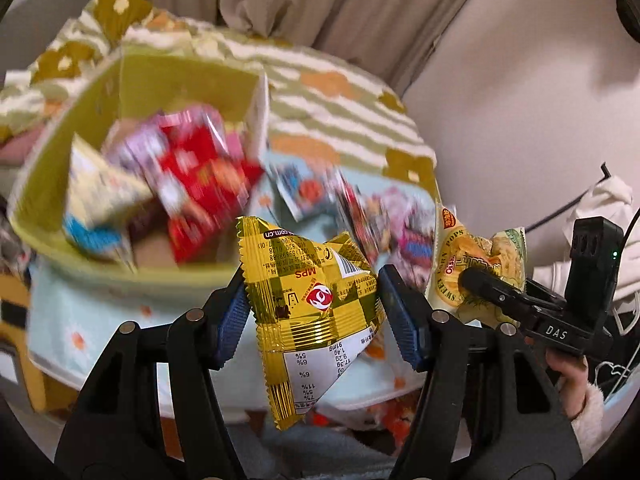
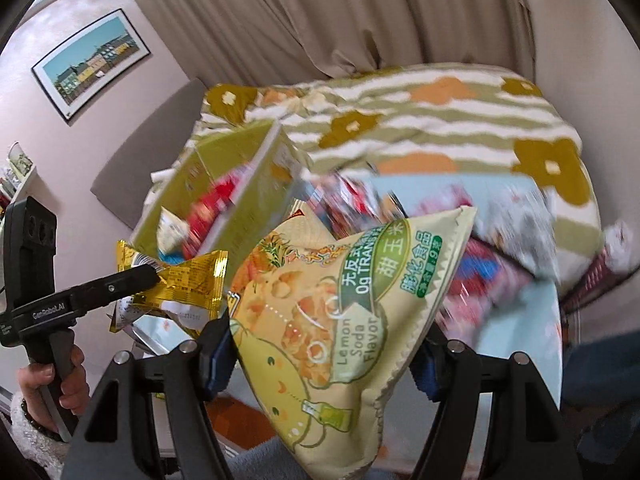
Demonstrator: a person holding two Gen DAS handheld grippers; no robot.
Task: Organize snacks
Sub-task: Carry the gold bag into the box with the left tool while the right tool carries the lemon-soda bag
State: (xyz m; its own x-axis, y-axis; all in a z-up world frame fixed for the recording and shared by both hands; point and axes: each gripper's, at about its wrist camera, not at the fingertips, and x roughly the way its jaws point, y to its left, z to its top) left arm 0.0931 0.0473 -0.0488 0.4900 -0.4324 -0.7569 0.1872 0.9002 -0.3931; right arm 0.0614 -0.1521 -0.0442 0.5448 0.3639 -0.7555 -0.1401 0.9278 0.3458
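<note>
My left gripper (image 1: 312,308) is shut on a gold checkered snack bag (image 1: 316,300), held in the air with its blue pads pressing both sides. My right gripper (image 2: 324,344) is shut on a pale yellow corn pops bag (image 2: 340,320) with lemon soda print. Each bag shows in the other view too: the corn pops bag (image 1: 476,272) at right, the gold bag (image 2: 180,292) at left. Behind and left stands a green box (image 1: 52,160) holding several snack packets. More loose packets (image 1: 384,216) lie blurred on the light blue cloth (image 1: 96,320).
A striped blanket with flower patches (image 2: 440,128) covers the surface behind the box. Beige curtains (image 2: 320,20) hang at the back. A framed picture (image 2: 92,60) is on the left wall. A hand (image 2: 52,384) grips the left tool's handle.
</note>
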